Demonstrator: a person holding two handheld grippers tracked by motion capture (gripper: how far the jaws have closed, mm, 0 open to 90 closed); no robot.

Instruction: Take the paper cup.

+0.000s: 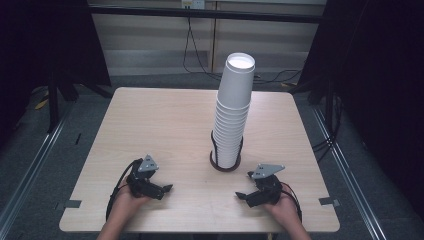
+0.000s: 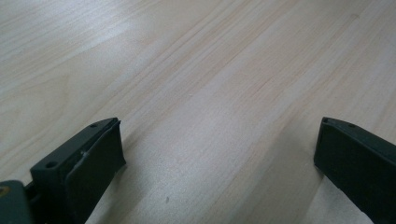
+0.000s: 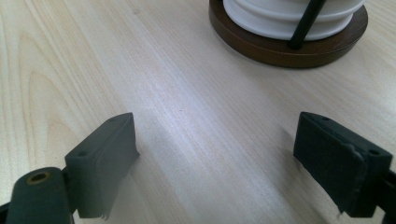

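Both jaws of the left hand-held gripper and right hand-held gripper are held apart, empty, low over the surface, apparently readied for the cup stack kept upright in its holder just ahead of the right one.

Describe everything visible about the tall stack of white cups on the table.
The tall stack of white paper-looking cups stands mouth-down, nested one over another, so the top cup's flat round base faces up. It leans slightly to the right toward the top. It sits in a round dark brown wooden base with thin black upright rods hugging its lower cups. The holder rests on the light wooden table, right of centre, beyond both grippers. Nothing else touches it; ribbed rims show at the bottom.
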